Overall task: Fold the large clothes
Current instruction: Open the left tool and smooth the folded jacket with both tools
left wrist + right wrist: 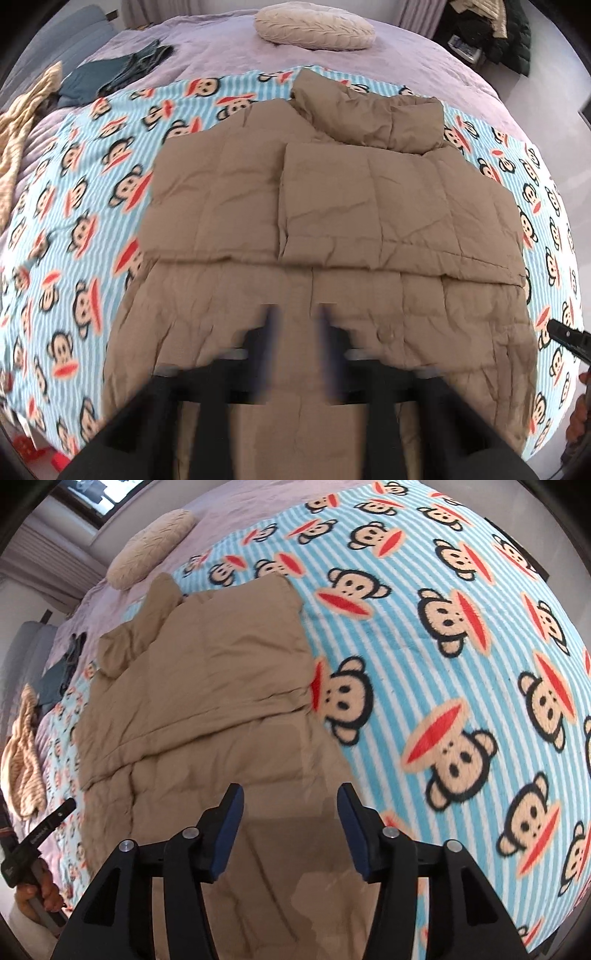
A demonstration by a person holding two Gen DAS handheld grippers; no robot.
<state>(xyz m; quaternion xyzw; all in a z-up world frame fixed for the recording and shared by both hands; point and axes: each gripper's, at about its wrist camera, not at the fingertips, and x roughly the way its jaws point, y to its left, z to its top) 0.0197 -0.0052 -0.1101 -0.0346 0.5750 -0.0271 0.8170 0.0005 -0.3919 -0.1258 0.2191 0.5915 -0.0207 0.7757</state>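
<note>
Both grippers — left (295,325), right (290,812) — hover over tan jacket (332,206), fingers apart, empty.

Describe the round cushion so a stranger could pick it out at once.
Start from the bed under the lilac cover, then look past the far edge of the blue striped monkey blanket and the tan padded jacket. The round cushion lies there alone on the lilac. It is the only pale cream, disc-shaped thing, with a textured surface.

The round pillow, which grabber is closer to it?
Hard to tell; maybe the left. Both the left gripper and right gripper hover over the jacket's near end, far from the pillow.
</note>
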